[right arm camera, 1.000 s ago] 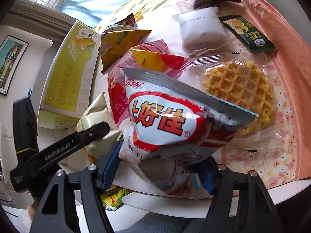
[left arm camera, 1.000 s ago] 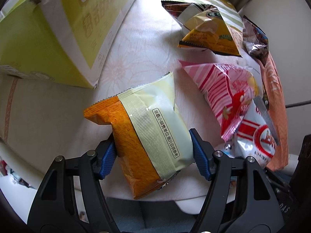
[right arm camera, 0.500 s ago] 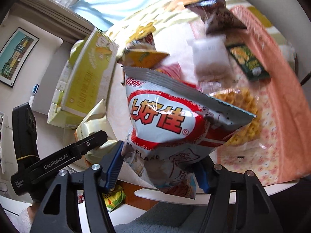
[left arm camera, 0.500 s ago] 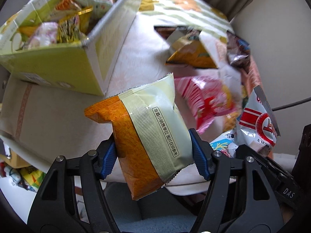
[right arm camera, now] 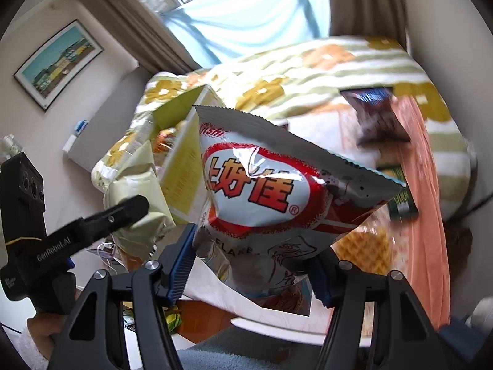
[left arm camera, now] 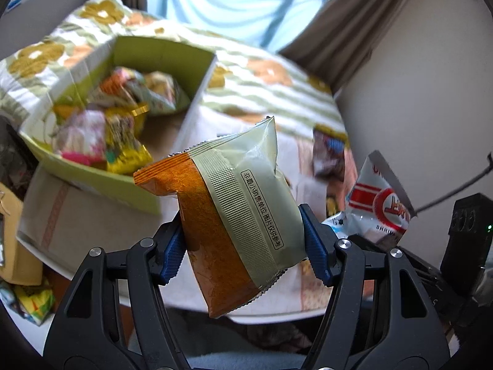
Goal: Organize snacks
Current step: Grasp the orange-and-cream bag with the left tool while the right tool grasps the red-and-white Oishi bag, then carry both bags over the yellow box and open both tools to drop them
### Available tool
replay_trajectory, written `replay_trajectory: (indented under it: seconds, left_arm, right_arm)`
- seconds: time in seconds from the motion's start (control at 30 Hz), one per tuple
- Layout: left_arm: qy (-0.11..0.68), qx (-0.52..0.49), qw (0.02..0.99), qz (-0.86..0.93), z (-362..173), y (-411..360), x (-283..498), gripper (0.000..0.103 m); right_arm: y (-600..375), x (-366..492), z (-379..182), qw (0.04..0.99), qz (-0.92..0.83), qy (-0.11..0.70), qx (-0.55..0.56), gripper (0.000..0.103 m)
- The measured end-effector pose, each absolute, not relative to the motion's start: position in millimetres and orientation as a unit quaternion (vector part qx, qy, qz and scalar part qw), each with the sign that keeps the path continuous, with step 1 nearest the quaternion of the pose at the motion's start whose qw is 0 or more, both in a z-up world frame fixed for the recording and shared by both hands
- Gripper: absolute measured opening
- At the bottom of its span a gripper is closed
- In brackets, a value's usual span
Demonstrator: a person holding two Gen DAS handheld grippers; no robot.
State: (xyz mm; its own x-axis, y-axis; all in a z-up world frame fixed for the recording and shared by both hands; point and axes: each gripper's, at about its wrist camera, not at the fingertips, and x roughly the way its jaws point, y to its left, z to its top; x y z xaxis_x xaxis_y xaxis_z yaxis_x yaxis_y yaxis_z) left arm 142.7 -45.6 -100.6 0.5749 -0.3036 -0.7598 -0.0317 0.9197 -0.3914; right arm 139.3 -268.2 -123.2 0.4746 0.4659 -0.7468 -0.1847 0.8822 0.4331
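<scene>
Your left gripper [left arm camera: 243, 246] points steeply downward, and its blue pads [left arm camera: 314, 252] press on both sides of an orange and pale green snack packet [left arm camera: 234, 215]. The jaws stand partly apart, as wide as the packet's lower half, and the packet juts up tilted, clear of the table [left arm camera: 215, 296] whose near edge shows below it. Your right gripper [right arm camera: 251, 273] points down at a like slope, its jaws closed partway on the crumpled bottom of a white and red shrimp snack bag [right arm camera: 258, 191], which stands up with its serrated top edge slanting down to the right. In the right wrist view your left gripper's black finger reaches in from the left side, with the pale green packet against it and part of your hand [right arm camera: 40, 330] low behind it.

Just past the right gripper, a waffle in clear wrap [right arm camera: 366, 252] lies on the table near its right edge, and a small green packet [right arm camera: 400, 197] lies a little farther along that edge. A dark brown packet [right arm camera: 382, 117] lies toward the far right corner. On the far left side of the table sits an open yellow-green cardboard box [left arm camera: 172, 52], with many blurred snack packets [left arm camera: 114, 123] piled in it. Behind the table lies a flowered, striped blanket [left arm camera: 271, 77], then brown curtains [left arm camera: 354, 21] and a bright window [left arm camera: 234, 3].
</scene>
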Motion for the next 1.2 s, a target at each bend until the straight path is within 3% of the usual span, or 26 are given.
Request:
replay_trajectory:
  seconds: [0.47, 0.8, 1.1, 1.2]
  left_arm:
    - [0.416, -0.191, 0.889, -0.031, -66, 90, 205, 0.064]
    - [0.482, -0.153, 0.861, -0.058, -115, 169, 279, 0.064]
    - [0.527, -0.077, 0.841, -0.097, -150, 174, 309, 0.064]
    - [0.538, -0.055, 0.835, -0.099, -157, 172, 314, 0.070]
  right_arm:
    - [-162, 203, -77, 0.858, 0.254, 0.432, 0.118, 0.061]
    - [-68, 257, -93, 0.843, 0.241, 0.466, 0.118, 0.061]
    - [-35, 273, -122, 0.832, 0.180, 0.512, 0.112, 0.061]
    - [-32, 273, -126, 0.831, 0.166, 0.522, 0.100, 0.061]
